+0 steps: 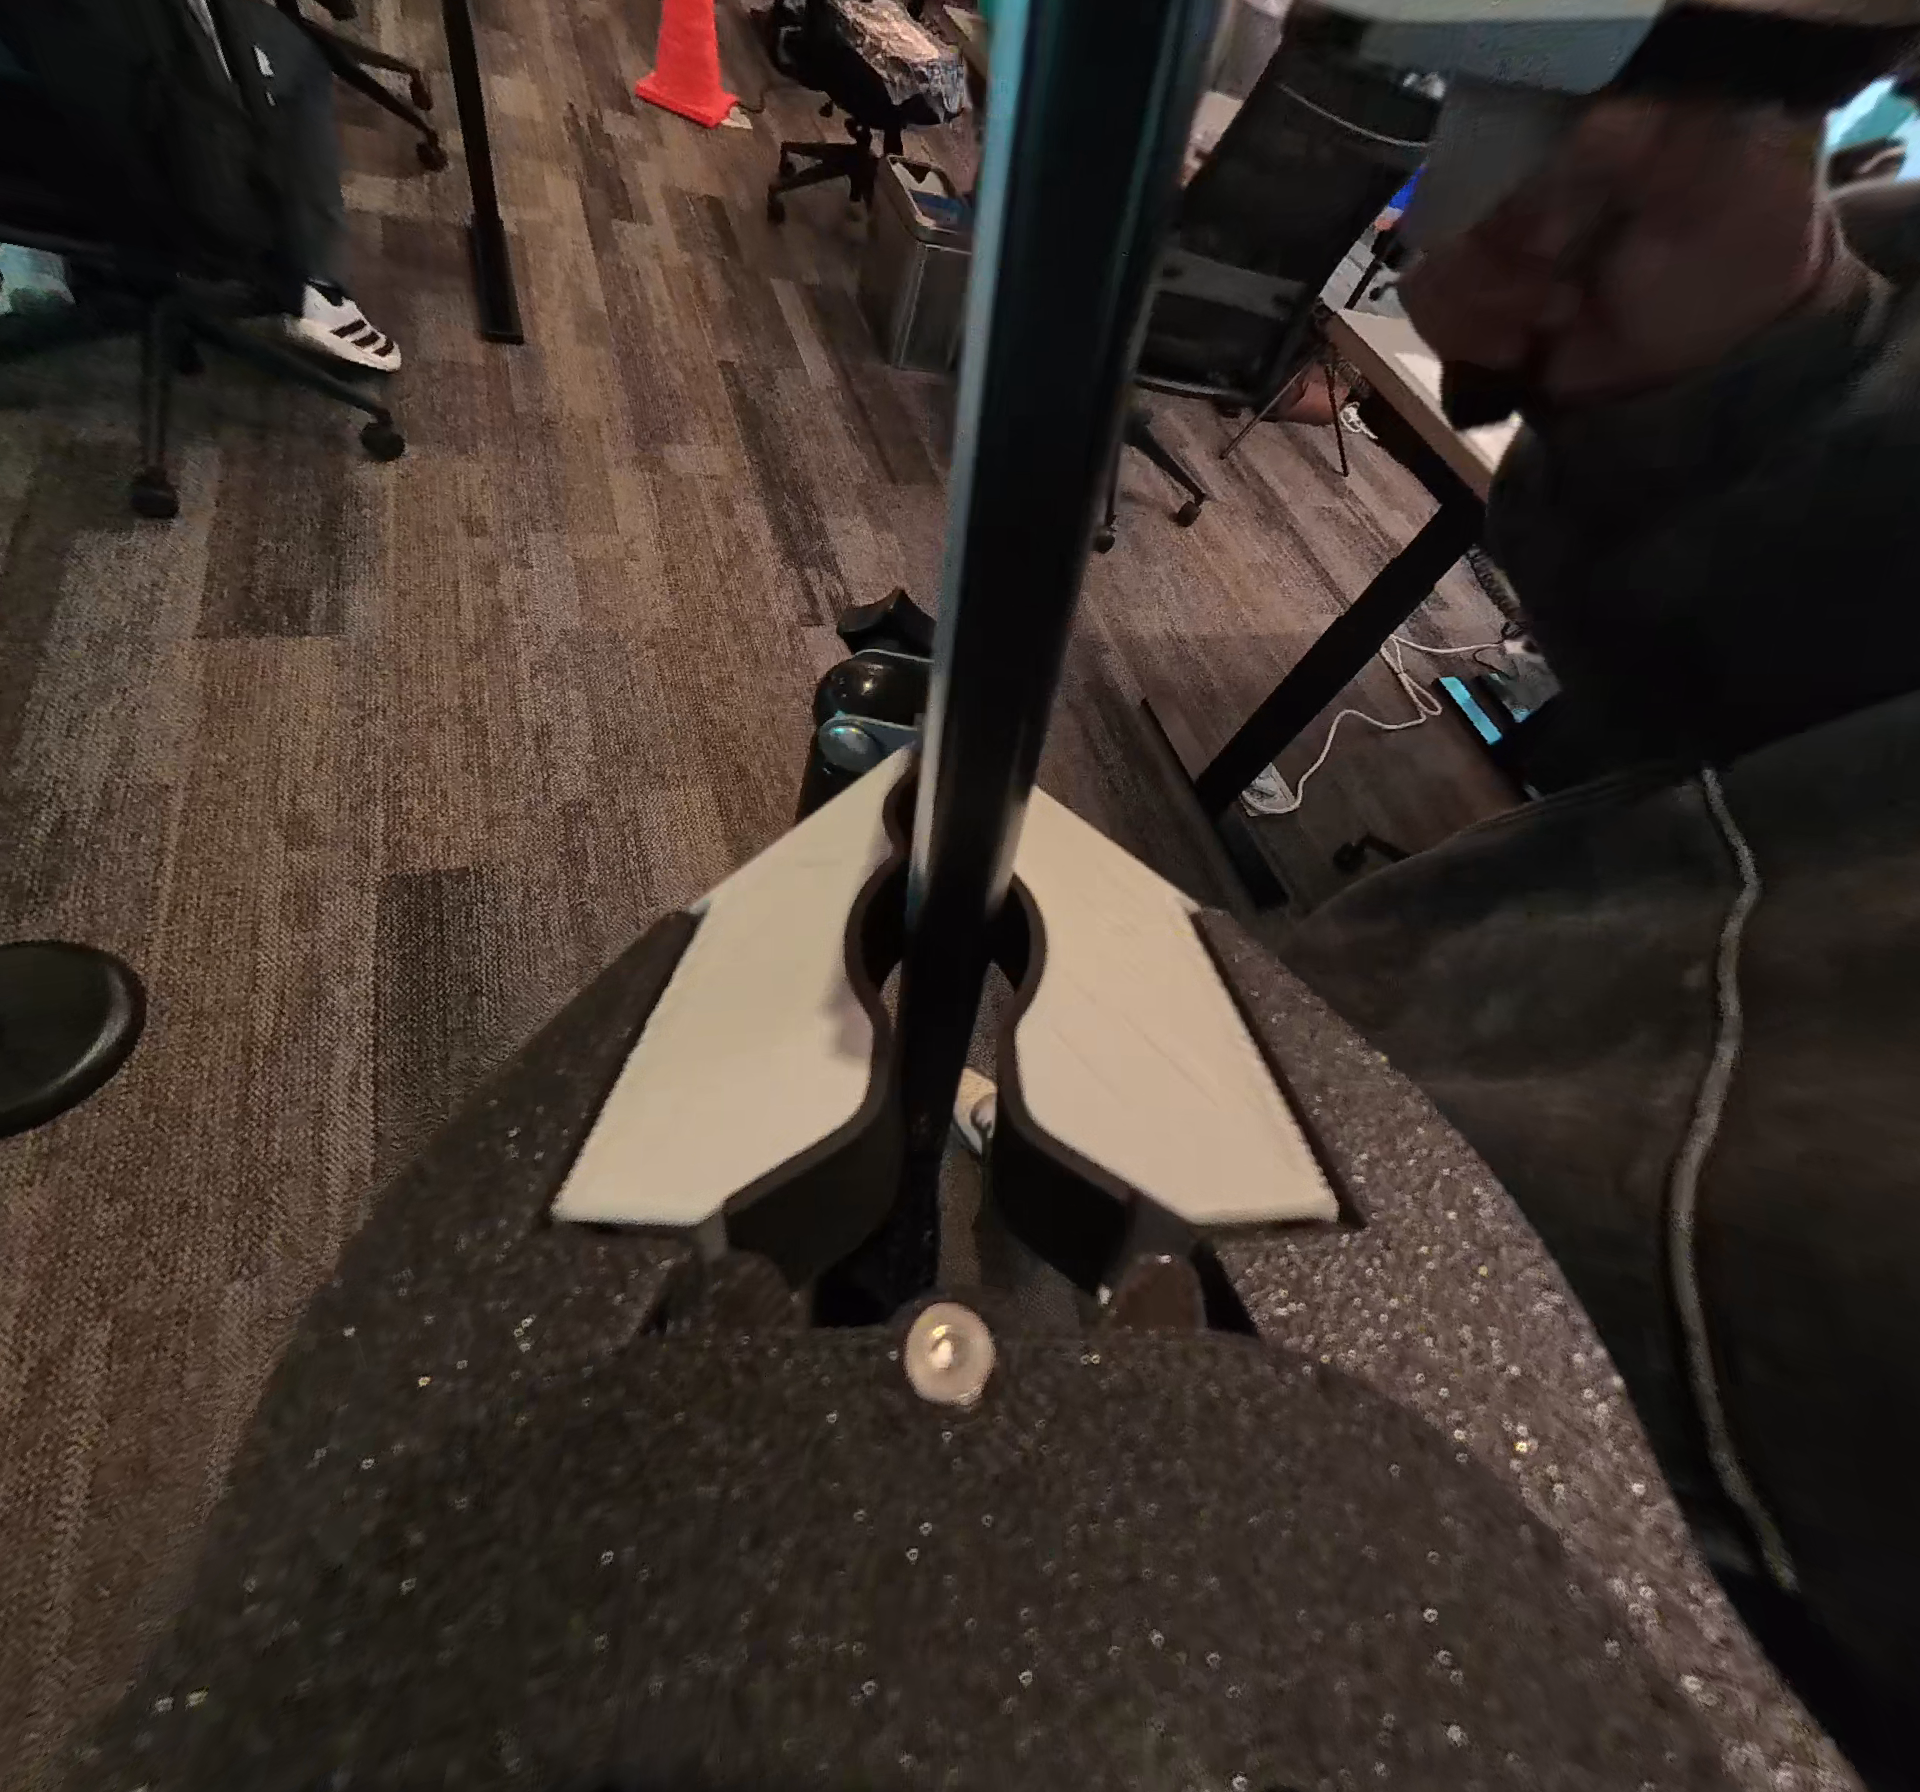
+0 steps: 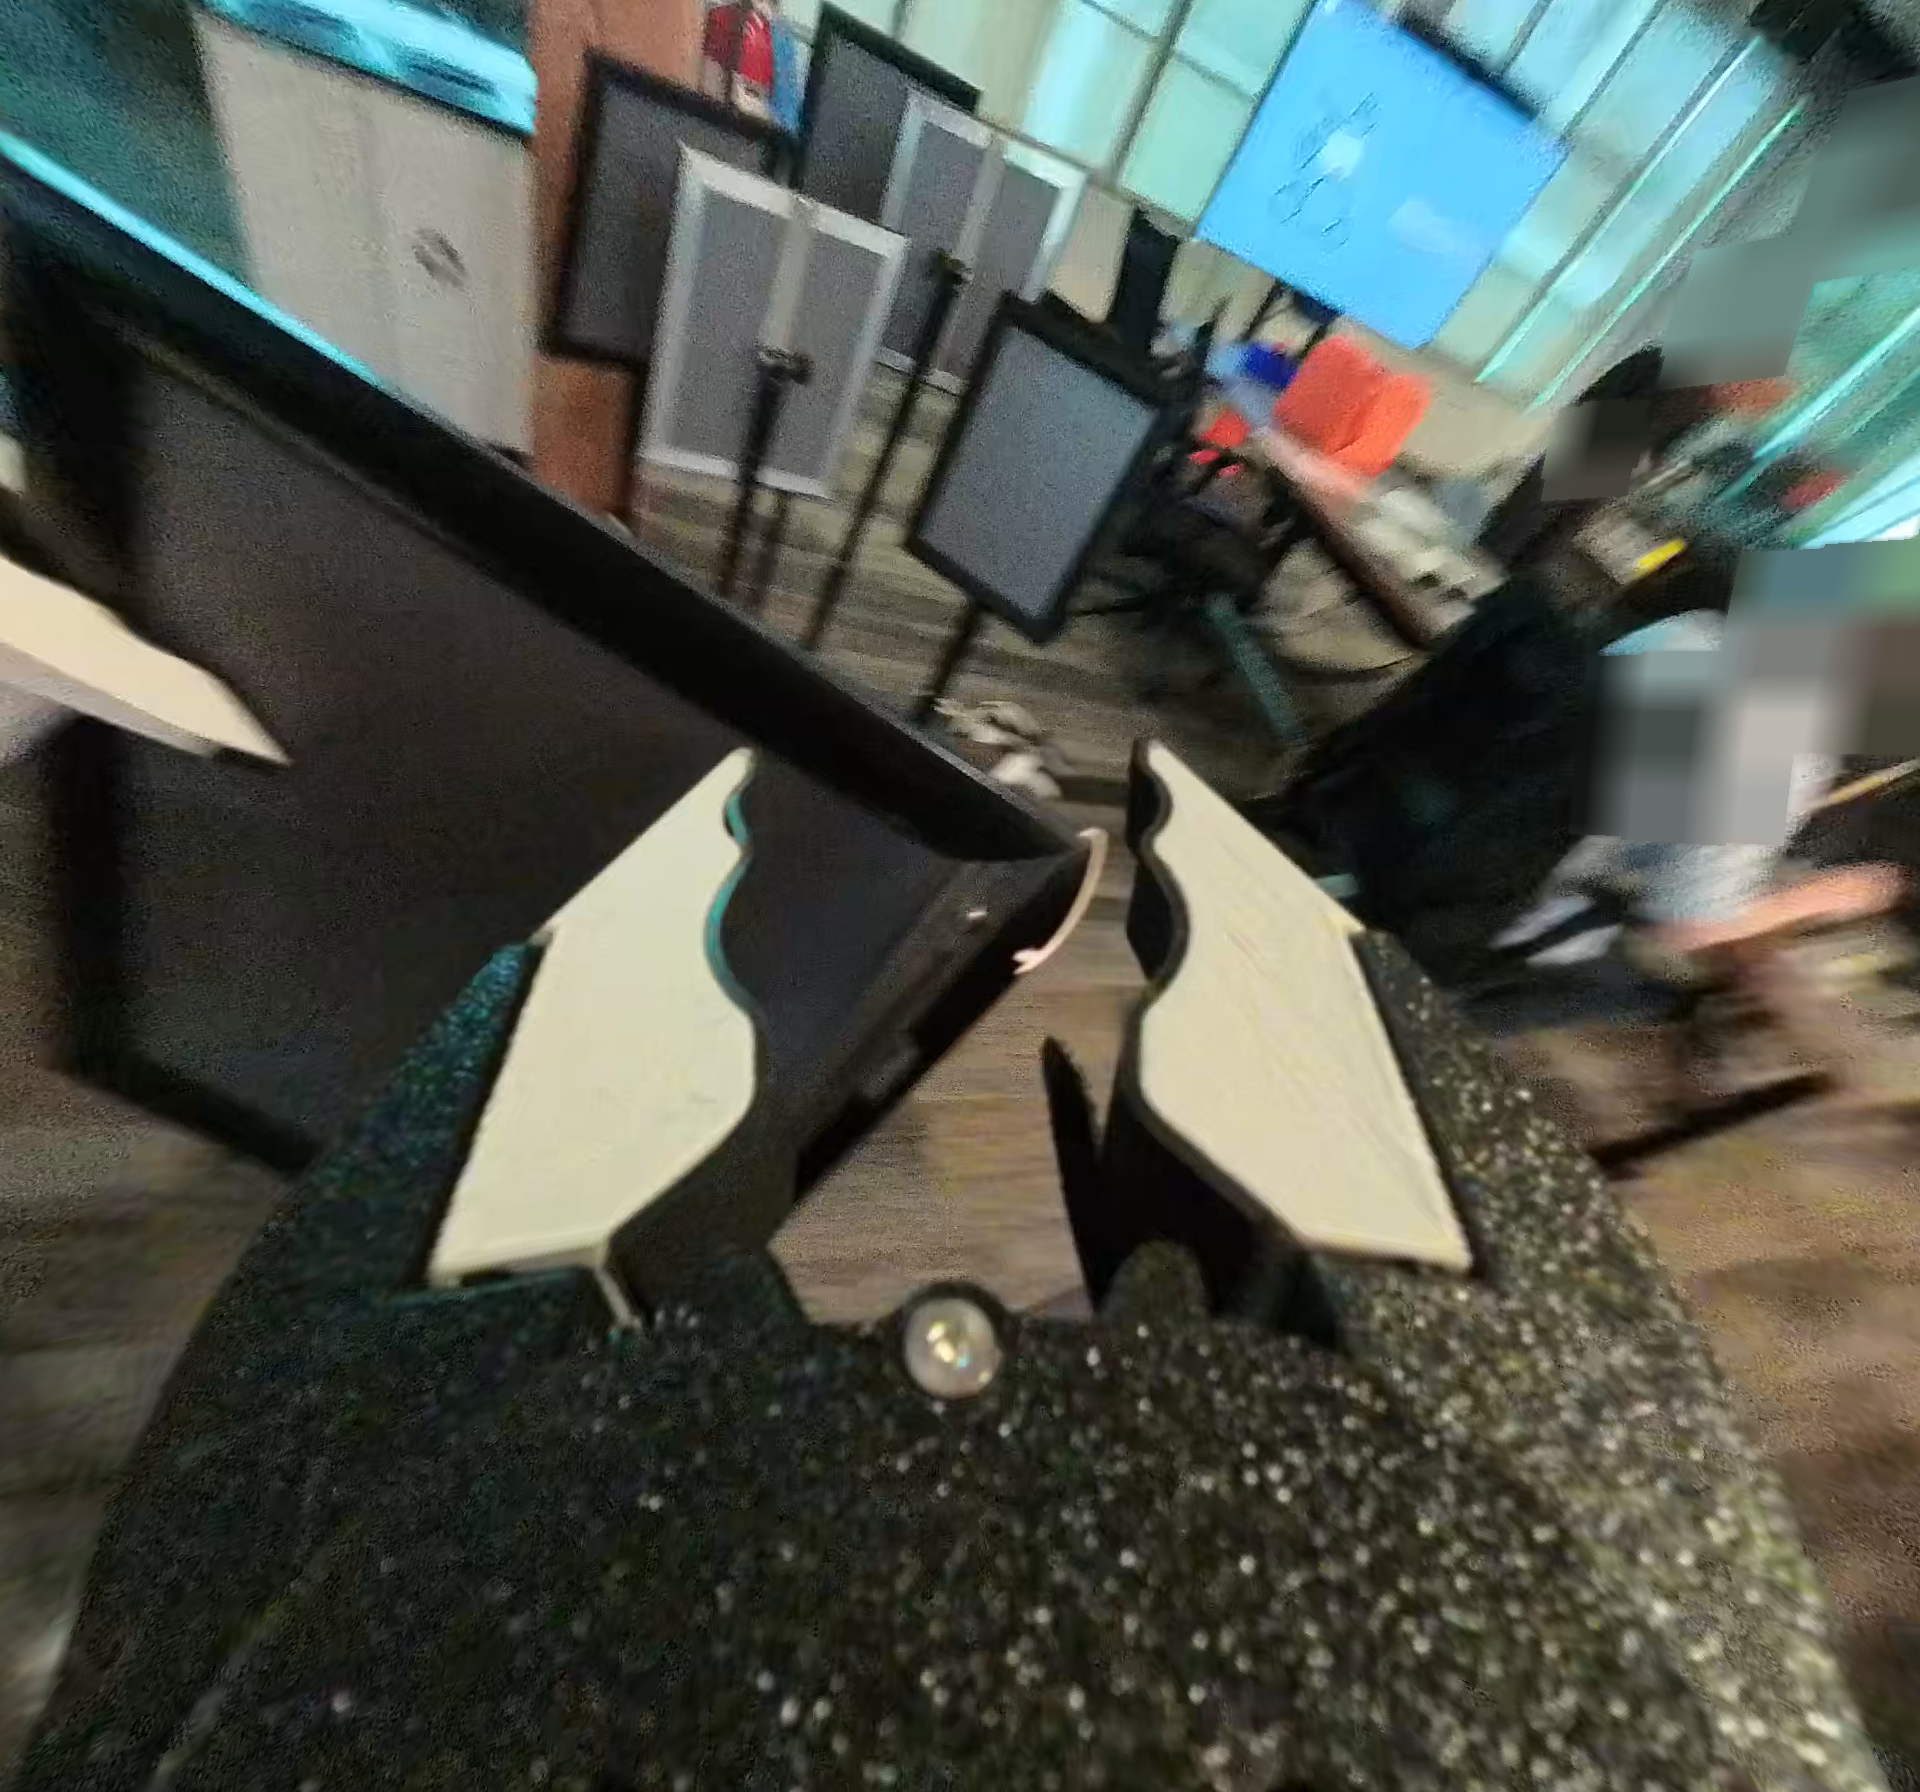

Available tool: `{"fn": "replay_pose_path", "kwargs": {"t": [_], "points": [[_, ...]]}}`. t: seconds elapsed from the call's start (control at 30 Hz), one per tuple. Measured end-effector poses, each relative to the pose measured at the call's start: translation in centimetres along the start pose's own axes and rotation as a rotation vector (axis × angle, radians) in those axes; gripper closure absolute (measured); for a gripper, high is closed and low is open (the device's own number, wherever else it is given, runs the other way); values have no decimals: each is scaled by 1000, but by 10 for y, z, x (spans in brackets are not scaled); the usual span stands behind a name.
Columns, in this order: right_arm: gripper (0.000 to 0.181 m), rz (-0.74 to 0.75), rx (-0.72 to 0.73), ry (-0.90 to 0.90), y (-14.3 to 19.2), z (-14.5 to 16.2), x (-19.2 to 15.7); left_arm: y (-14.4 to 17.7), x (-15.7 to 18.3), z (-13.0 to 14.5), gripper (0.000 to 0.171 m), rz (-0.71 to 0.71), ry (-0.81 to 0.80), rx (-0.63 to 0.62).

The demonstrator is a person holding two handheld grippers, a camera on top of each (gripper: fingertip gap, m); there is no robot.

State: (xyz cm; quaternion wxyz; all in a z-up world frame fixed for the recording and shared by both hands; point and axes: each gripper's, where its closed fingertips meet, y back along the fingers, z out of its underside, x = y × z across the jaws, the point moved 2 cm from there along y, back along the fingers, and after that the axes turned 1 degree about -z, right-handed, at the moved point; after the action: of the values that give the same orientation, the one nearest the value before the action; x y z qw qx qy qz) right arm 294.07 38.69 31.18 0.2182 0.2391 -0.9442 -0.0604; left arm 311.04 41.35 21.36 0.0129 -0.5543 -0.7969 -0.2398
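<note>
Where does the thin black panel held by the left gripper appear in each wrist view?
Left wrist view: the black panel runs edge-on from top centre down into the left gripper, which is shut on it.
Right wrist view: its broad dark face fills the left half, its corner between the open right gripper fingers.
Shared landmark: the patterned carpet.
</note>
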Motion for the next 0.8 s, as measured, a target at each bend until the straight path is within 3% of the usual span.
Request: {"fn": "replay_pose_path", "kwargs": {"t": [0.13,0.23,0.37,0.43,0.5,0.63,0.8], "points": [[123,195,-13,579,-16,11,13,1,2,0,167,25,59,29],[136,197,-21,790,-23,19,9,2,3,1,167,35,64,26],[138,175,-15,921,-29,16,7,3,5,3,168,48,33,11],[155,110,-48,996,-35,23,2,2,5,2,168,62,12,5],[156,106,-53,1100,-41,20,2,2,2,-1,168,64,-20,-1],[158,3,-105,1162,-45,17,5,1,-3,-4,169,77,-16,3],[158,-77,-34,1193,-38,16,6,0,-6,-5,168,61,-5,29]]}}
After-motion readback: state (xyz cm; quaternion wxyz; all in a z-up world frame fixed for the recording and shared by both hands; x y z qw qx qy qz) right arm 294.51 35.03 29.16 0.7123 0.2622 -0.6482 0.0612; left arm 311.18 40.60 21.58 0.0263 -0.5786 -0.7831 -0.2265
